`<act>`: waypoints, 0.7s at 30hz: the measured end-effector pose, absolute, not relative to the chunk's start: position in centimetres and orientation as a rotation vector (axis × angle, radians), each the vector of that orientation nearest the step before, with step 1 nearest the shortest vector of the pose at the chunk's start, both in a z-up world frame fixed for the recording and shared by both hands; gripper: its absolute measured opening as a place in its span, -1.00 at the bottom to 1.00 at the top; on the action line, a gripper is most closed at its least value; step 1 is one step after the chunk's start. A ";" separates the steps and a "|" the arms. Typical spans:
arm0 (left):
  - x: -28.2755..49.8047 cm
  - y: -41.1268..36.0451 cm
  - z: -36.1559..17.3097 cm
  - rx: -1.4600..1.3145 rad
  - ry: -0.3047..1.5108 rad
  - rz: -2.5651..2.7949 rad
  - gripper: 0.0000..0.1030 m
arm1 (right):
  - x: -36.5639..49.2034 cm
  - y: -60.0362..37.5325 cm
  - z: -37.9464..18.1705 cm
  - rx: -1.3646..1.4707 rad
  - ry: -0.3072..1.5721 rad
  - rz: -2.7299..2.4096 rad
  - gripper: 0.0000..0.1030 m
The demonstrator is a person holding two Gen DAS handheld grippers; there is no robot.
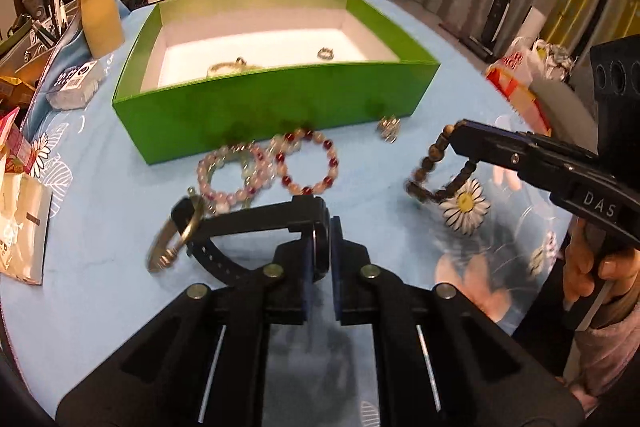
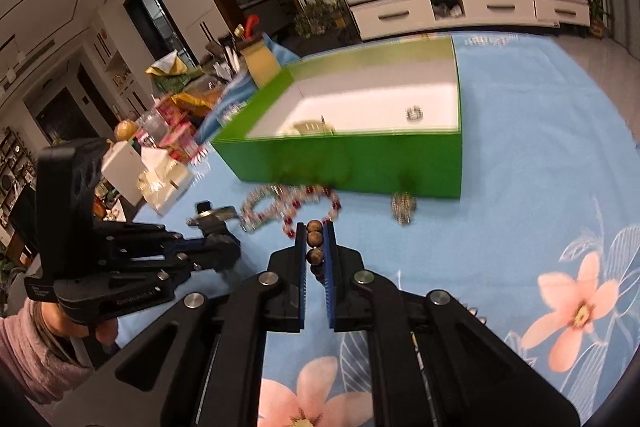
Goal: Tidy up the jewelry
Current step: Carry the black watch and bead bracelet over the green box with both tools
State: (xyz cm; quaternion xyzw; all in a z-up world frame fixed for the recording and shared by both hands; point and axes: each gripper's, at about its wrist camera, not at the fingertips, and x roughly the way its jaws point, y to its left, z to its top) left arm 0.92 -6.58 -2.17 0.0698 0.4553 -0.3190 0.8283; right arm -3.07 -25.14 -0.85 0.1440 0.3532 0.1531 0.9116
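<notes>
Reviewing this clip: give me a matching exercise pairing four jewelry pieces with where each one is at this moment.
Things:
1. Black-strap wristwatch
2. Brown wooden bead bracelet
3. Pink and red glass bead bracelet
4. Small silver ring

Places:
A. Inside the green cardboard box
B. Lying on the blue floral tablecloth in front of the box
C. Clamped in the left gripper
D. Clamped in the right gripper

Pairs: 1-C, 2-D, 3-B, 4-A
</notes>
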 end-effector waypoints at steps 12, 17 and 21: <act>1.9 -7.7 2.6 0.116 0.868 -0.663 -0.85 | -2.6 -24.8 5.7 0.198 0.591 0.334 -0.85; 3.1 -8.2 4.1 0.118 0.840 -0.643 -0.84 | -2.0 -24.7 7.1 0.178 0.560 0.332 -0.85; 4.4 -8.5 5.1 0.109 0.821 -0.633 -0.83 | -1.3 -24.9 7.7 0.170 0.545 0.326 -0.85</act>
